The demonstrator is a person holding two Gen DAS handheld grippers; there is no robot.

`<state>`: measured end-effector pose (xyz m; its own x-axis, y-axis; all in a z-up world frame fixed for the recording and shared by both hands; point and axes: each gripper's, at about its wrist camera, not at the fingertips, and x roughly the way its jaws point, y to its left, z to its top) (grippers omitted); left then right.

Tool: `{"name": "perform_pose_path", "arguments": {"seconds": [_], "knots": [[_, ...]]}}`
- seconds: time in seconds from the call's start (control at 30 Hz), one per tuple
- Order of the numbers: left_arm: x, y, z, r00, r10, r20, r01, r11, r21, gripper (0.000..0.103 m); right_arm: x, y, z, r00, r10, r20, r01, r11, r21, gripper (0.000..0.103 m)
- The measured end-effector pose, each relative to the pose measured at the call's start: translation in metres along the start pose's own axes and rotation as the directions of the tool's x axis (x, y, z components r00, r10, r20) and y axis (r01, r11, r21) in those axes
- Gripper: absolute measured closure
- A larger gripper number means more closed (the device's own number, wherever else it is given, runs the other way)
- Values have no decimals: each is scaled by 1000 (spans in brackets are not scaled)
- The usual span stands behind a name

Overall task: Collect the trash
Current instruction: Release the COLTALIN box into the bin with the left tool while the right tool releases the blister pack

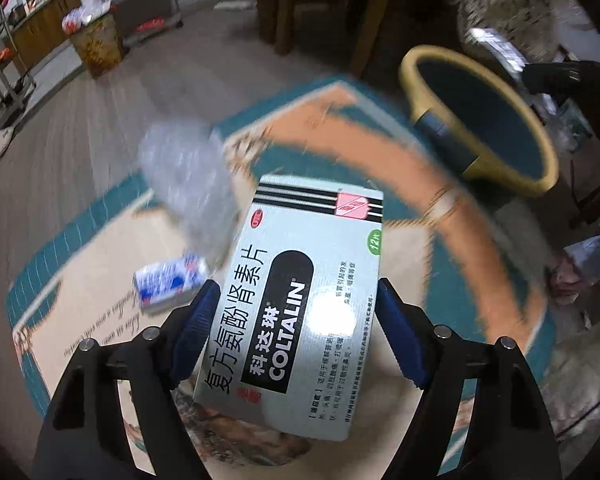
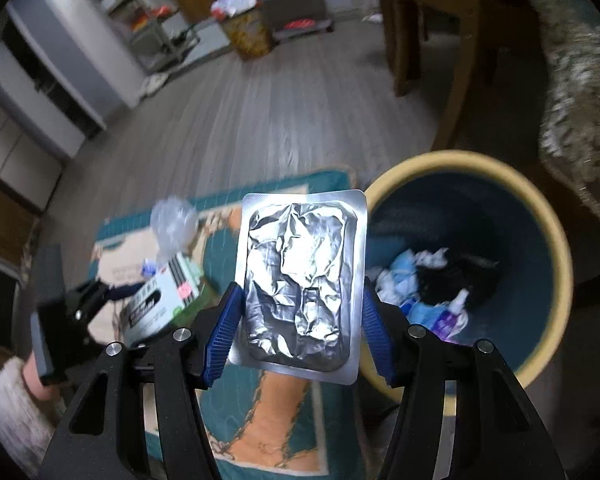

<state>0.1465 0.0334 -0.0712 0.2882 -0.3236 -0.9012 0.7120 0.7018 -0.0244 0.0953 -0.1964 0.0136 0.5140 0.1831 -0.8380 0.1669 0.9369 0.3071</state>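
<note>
Left gripper [image 1: 296, 332] clutching a medicine box [image 1: 296, 300], right gripper [image 2: 296, 328] clutching a foil blister pack [image 2: 300, 284], both beside the bin [image 2: 540, 216], over the rug [image 2: 276, 420].

The medicine box [image 1: 296, 300] sits between the left gripper's [image 1: 296, 332] jaws above the rug [image 1: 80, 248], the blister sheet [image 2: 300, 284] between the right gripper's [image 2: 298, 328], with the bin [image 2: 540, 216] right of it holding crumpled trash [image 2: 416, 280].

Motion blurs the clear plastic bag [image 1: 188, 184] and the small packet [image 1: 168, 284] on the rug, its print unreadable.
</note>
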Motion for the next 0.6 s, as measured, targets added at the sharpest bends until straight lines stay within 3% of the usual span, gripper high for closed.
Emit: {"name": "perform_pose_path", "arguments": {"seconds": [0.17, 0.3, 0.6], "knots": [[-23, -32, 23, 996, -33, 88, 30, 999, 32, 28, -29, -39, 15, 992, -95, 83, 93, 995, 37, 43], [-21, -64, 48, 991, -72, 109, 65, 996, 64, 28, -31, -78, 15, 980, -182, 73, 176, 981, 85, 43], [14, -138, 100, 988, -99, 115, 82, 986, 147, 28, -31, -128, 7, 982, -182, 54, 166, 961, 222, 43]]}}
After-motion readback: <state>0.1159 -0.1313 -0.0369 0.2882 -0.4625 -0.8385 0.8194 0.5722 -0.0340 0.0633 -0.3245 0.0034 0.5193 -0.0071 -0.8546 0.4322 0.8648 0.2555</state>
